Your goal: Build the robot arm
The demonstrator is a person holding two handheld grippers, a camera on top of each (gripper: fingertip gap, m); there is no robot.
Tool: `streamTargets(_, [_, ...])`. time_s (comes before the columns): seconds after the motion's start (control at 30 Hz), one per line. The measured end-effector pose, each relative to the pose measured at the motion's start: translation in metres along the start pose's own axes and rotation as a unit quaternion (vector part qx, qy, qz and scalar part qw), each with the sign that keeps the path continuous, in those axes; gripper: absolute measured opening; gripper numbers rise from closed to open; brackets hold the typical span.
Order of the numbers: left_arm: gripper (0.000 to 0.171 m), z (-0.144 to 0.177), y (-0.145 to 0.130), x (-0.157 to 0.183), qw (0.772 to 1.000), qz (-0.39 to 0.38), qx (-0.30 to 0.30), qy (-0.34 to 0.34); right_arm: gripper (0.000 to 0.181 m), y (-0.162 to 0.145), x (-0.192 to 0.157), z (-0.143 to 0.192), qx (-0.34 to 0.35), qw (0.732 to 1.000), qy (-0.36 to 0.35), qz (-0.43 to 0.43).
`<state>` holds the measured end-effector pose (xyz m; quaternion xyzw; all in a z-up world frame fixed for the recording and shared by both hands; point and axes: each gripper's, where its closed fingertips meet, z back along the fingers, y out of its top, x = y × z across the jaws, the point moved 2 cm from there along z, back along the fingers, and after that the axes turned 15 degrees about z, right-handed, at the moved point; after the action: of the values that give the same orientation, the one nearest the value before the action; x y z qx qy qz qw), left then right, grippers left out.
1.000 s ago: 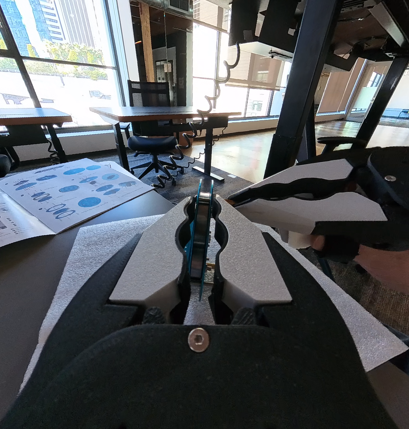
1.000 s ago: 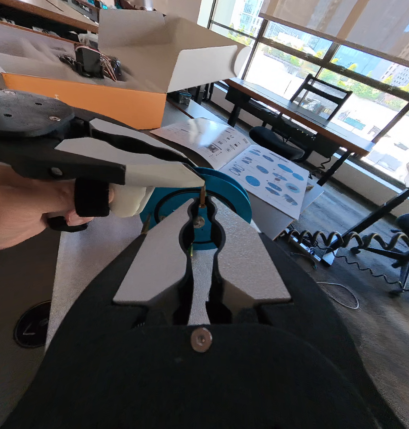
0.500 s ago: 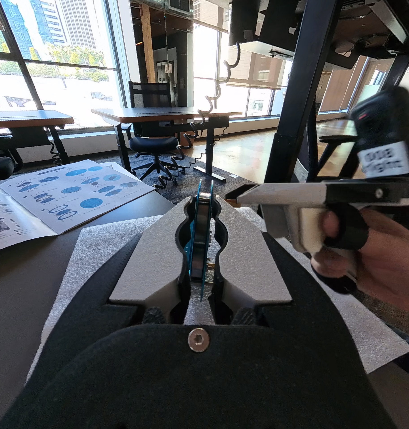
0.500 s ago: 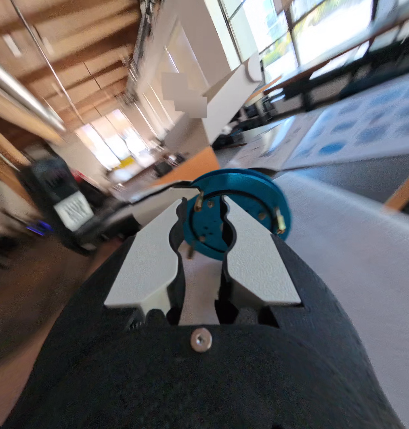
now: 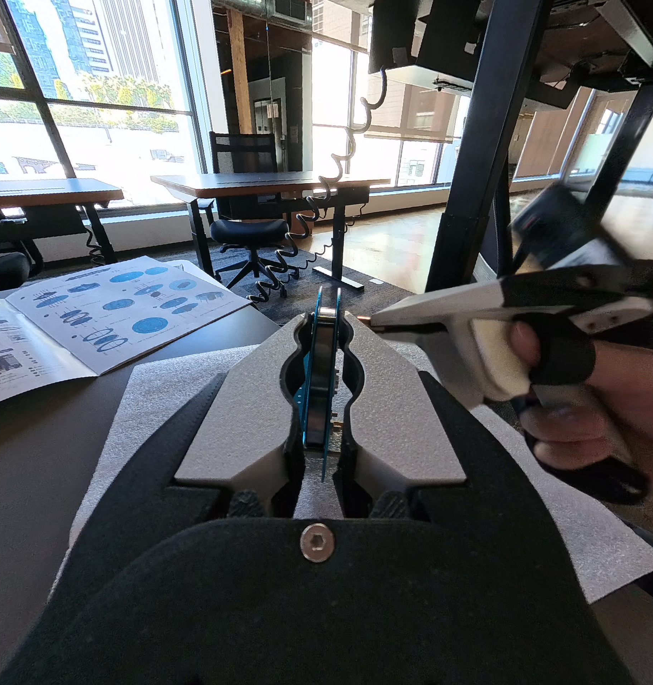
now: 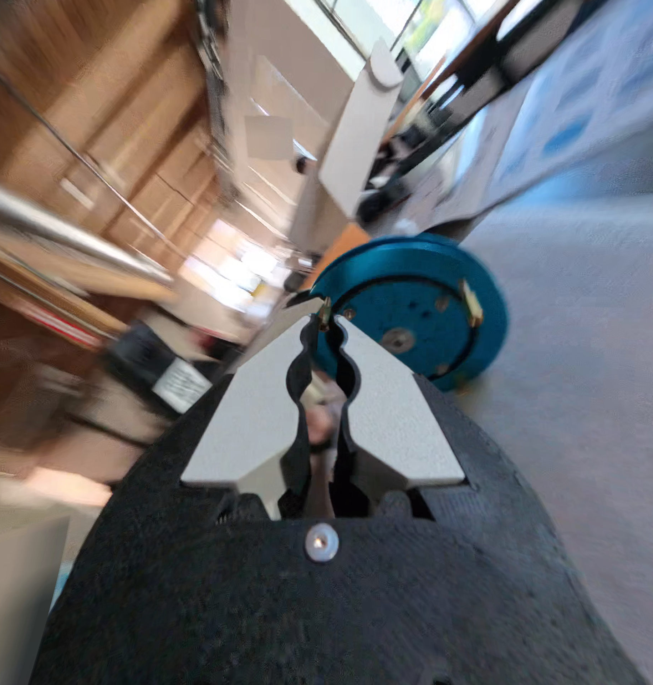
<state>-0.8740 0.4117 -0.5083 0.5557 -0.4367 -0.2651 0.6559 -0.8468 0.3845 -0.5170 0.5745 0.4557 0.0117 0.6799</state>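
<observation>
My left gripper [image 5: 326, 318] is shut on a blue disc assembly [image 5: 319, 370], two blue discs with a dark ring between them, and holds it on edge over a white foam sheet [image 5: 161, 400]. My right gripper [image 6: 326, 319] is shut on a small brass standoff [image 6: 325, 313], with its tip at the face of the blue disc [image 6: 410, 315]. Another brass standoff [image 6: 471, 302] sticks out of that face. In the left wrist view the right gripper [image 5: 373, 321] comes in from the right, rolled on its side, with the brass tip [image 5: 362, 318] beside the disc's rim.
An open booklet with blue diagrams [image 5: 95, 315] lies on the dark table at the left. A black desk leg [image 5: 476, 148] stands behind the right gripper. An open white and orange box [image 6: 354, 148] shows blurred in the right wrist view. The foam sheet [image 6: 576, 370] ends near the table edge.
My right gripper has rolled far over while staying at the disc's face with the brass standoff in its tips; its view is tilted and blurred. The left gripper and disc have not moved.
</observation>
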Motion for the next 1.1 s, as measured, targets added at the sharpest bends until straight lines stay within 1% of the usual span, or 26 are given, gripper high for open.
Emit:
streamTargets(0.03, [0.012, 0.000, 0.000, 0.000, 1.000, -0.001, 0.000, 0.001, 0.005, -0.002, 0.002, 0.000, 0.026, 0.988, 0.052, -0.141])
streamTargets(0.07, [0.012, 0.000, 0.000, 0.000, 1.000, 0.000, 0.000, 0.000, 0.005, -0.004, 0.003, -0.001, 0.046, 0.966, 0.094, -0.236])
streamTargets(0.1, [0.012, 0.000, 0.000, 0.000, 1.000, 0.001, -0.001, -0.002, 0.006, -0.006, 0.003, -0.001, 0.059, 0.957, 0.114, -0.259])
streamTargets(0.13, [0.012, 0.001, 0.000, 0.001, 1.000, 0.001, -0.002, -0.003, 0.006, -0.006, 0.003, 0.000, 0.059, 0.969, 0.110, -0.215])
streamTargets(0.17, [0.013, 0.001, -0.001, 0.001, 1.000, -0.001, -0.002, -0.004, 0.006, -0.005, 0.002, 0.000, 0.049, 0.987, 0.087, -0.128])
streamTargets(0.2, [0.012, 0.001, -0.001, 0.001, 1.000, -0.001, -0.002, -0.003, 0.006, -0.002, 0.001, 0.000, 0.033, 0.998, 0.055, -0.011])
streamTargets(0.23, [0.012, 0.001, 0.000, 0.000, 1.000, 0.000, -0.002, -0.003, 0.008, 0.003, 0.000, 0.001, 0.017, 0.992, 0.020, 0.127])
streamTargets(0.27, [0.012, 0.001, 0.000, 0.000, 1.000, 0.003, -0.002, -0.004, 0.016, 0.008, -0.001, 0.003, 0.006, 0.968, -0.022, 0.251])
streamTargets(0.3, [0.012, 0.001, 0.000, -0.001, 1.000, 0.005, -0.002, -0.003, 0.022, 0.012, -0.003, 0.005, -0.005, 0.932, -0.056, 0.357])
streamTargets(0.37, [0.012, 0.001, 0.000, 0.000, 1.000, 0.004, -0.003, -0.004, 0.020, 0.010, -0.009, 0.003, -0.041, 0.862, -0.090, 0.497])
streamTargets(0.47, [0.012, 0.000, 0.000, 0.000, 1.000, 0.002, -0.003, -0.004, 0.019, 0.001, -0.008, -0.003, -0.095, 0.798, -0.118, 0.583])
streamTargets(0.53, [0.012, 0.001, 0.000, 0.000, 1.000, 0.004, -0.002, -0.004, 0.005, 0.000, -0.006, -0.005, -0.103, 0.778, -0.141, 0.603])
streamTargets(0.57, [0.012, 0.001, 0.000, 0.000, 1.000, 0.005, -0.002, -0.004, 0.005, 0.001, -0.006, -0.005, -0.102, 0.781, -0.145, 0.600])
streamTargets(0.6, [0.012, 0.001, 0.000, -0.001, 1.000, 0.005, -0.002, -0.003, 0.005, 0.001, -0.005, -0.005, -0.096, 0.798, -0.145, 0.577])
streamTargets(0.63, [0.012, 0.001, 0.000, -0.001, 1.000, 0.004, -0.002, -0.003, 0.005, 0.001, -0.005, -0.005, -0.084, 0.836, -0.136, 0.525])
streamTargets(0.7, [0.012, 0.000, 0.000, -0.001, 1.000, 0.002, -0.002, -0.001, 0.005, 0.001, -0.001, -0.004, -0.046, 0.946, -0.083, 0.310])
streamTargets(0.73, [0.012, 0.000, 0.000, -0.001, 1.000, -0.001, -0.001, 0.001, 0.004, 0.001, 0.001, -0.003, -0.018, 0.986, -0.042, 0.159])
streamTargets(0.77, [0.012, 0.000, 0.000, -0.001, 1.000, -0.005, -0.001, 0.003, 0.004, 0.000, 0.004, -0.004, 0.010, 1.000, 0.005, -0.003])
streamTargets(0.8, [0.012, 0.000, 0.000, -0.001, 1.000, -0.007, 0.000, 0.005, 0.005, -0.002, 0.004, -0.004, 0.035, 0.987, 0.054, -0.147])
streamTargets(0.83, [0.012, 0.000, 0.000, -0.001, 1.000, -0.006, 0.000, 0.003, 0.006, -0.004, 0.005, -0.004, 0.053, 0.968, 0.088, -0.230])
streamTargets(0.87, [0.012, 0.000, 0.000, 0.000, 1.000, -0.003, -0.001, 0.001, 0.006, -0.005, 0.004, -0.004, 0.059, 0.966, 0.095, -0.233])
streamTargets(0.9, [0.012, 0.001, 0.000, 0.000, 1.000, -0.001, -0.002, -0.002, 0.006, -0.006, 0.003, -0.004, 0.054, 0.981, 0.080, -0.171])
streamTargets(0.97, [0.012, 0.001, -0.001, 0.001, 1.000, -0.003, -0.003, -0.003, 0.009, 0.000, 0.001, -0.003, 0.029, 0.999, 0.023, 0.037])
streamTargets(1.0, [0.012, 0.000, -0.001, 0.001, 1.000, -0.004, -0.003, -0.002, 0.018, 0.004, -0.002, -0.002, 0.015, 0.987, -0.004, 0.159])
streamTargets(1.03, [0.012, 0.000, -0.001, 0.000, 1.000, -0.003, -0.003, -0.003, 0.025, 0.007, -0.001, -0.001, -0.004, 0.962, -0.046, 0.269])
streamTargets(1.1, [0.012, 0.001, 0.000, -0.001, 1.000, 0.002, -0.003, -0.003, 0.023, 0.007, -0.004, 0.001, -0.044, 0.888, -0.098, 0.447])
